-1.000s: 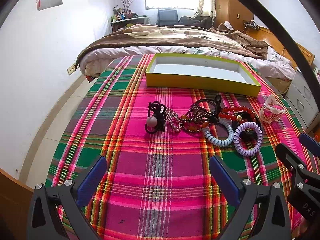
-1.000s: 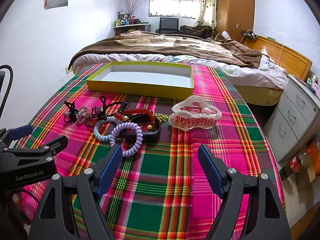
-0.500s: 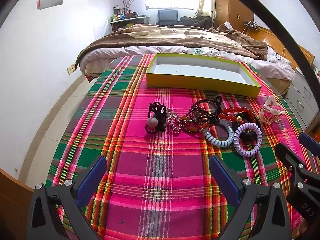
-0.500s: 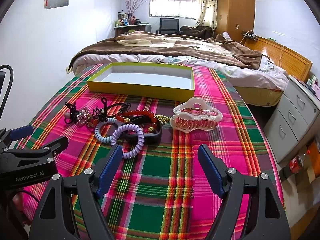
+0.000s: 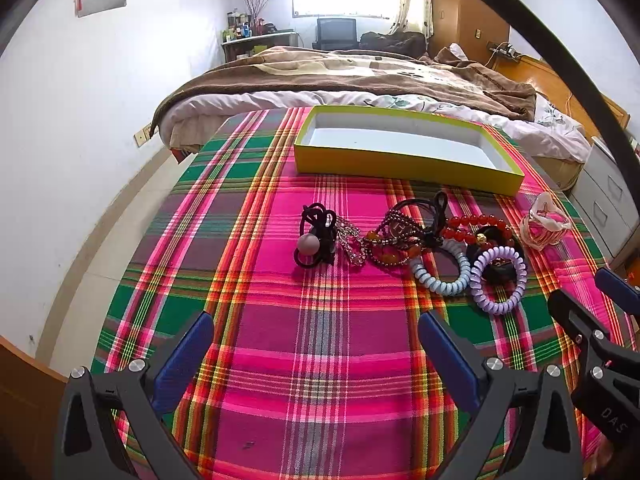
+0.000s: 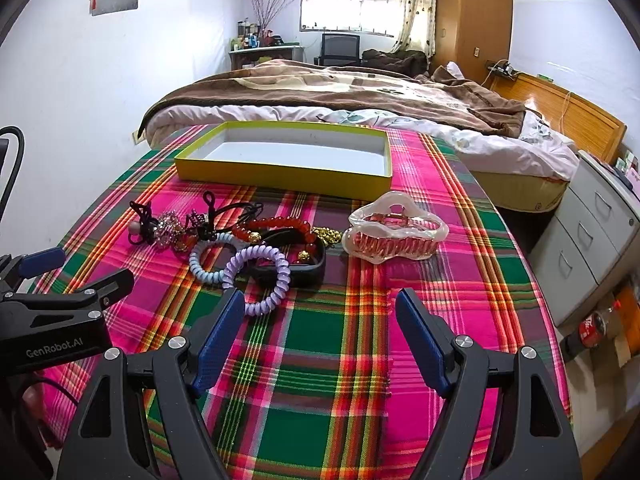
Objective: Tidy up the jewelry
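Note:
A heap of jewelry lies on a plaid tablecloth (image 5: pixel 320 340): a black hair tie with a grey bead (image 5: pixel 314 240), a beaded bracelet (image 5: pixel 394 236), a red bead bracelet (image 6: pixel 276 225), a pale blue spiral tie (image 6: pixel 208 258), a purple spiral tie (image 6: pixel 260 276) and a clear pink claw clip (image 6: pixel 394 232). An empty yellow tray (image 6: pixel 280 174) stands behind them. My left gripper (image 5: pixel 316 352) is open and empty, short of the heap. My right gripper (image 6: pixel 320 320) is open and empty, just in front of the purple tie and the clip.
A bed with a brown blanket (image 6: pixel 340 92) stands behind the table. Grey drawers (image 6: pixel 592 232) and a cola bottle (image 6: pixel 592 326) on the floor are to the right. A white wall (image 5: pixel 60 140) runs along the left.
My right gripper has moved forward toward the jewelry, which now looks larger and nearer. The left gripper has hardly moved. Both stay open.

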Motion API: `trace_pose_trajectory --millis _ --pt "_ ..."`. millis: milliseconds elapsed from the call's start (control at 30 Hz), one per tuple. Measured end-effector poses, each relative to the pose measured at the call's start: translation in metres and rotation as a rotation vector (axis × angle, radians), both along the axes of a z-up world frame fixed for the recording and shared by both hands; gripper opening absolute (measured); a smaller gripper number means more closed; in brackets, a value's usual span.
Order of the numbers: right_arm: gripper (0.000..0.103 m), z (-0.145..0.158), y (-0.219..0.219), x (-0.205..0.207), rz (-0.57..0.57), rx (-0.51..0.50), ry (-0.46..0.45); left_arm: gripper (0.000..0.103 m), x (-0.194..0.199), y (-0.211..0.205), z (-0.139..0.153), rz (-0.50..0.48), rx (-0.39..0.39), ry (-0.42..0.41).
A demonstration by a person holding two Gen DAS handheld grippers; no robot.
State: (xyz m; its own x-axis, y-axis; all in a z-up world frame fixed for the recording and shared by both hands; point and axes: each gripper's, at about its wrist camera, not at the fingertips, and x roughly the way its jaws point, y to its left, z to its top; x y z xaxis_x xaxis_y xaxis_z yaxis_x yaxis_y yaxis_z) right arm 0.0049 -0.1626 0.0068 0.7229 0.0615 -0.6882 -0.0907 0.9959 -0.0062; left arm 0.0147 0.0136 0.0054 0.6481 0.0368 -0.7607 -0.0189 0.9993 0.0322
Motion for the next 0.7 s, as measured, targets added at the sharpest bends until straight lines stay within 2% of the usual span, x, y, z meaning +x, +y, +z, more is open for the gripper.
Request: trace_pose_trajectory --millis 200,300,467,533,567,700 --pt "0.078 0.0 -0.007 0.004 0.022 0.025 -0.016 0.103 0.006 0.011 -0.004 -0.01 -0.029 0.033" --pt "0.078 -0.001 -0.012 0.007 0.027 0.023 -0.021 0.103 0.008 0.023 -0.005 -0.015 -0.079 0.026" --pt "0.078 -0.007 -0.016 0.012 0.064 0.082 0.007 0.103 0.013 0.039 -0.01 -0.037 -0.121 0.041" --pt "0.075 -0.01 -0.013 0.014 0.078 0.104 0.022 0.103 0.015 0.046 -0.011 -0.037 -0.116 0.044" --pt "0.071 -0.012 -0.012 0.016 0.084 0.111 0.031 0.103 0.016 0.05 -0.01 -0.031 -0.12 0.042" --pt "0.061 -0.02 -0.002 0.024 0.111 0.123 0.071 0.1 0.02 0.067 -0.009 -0.01 -0.174 0.038"
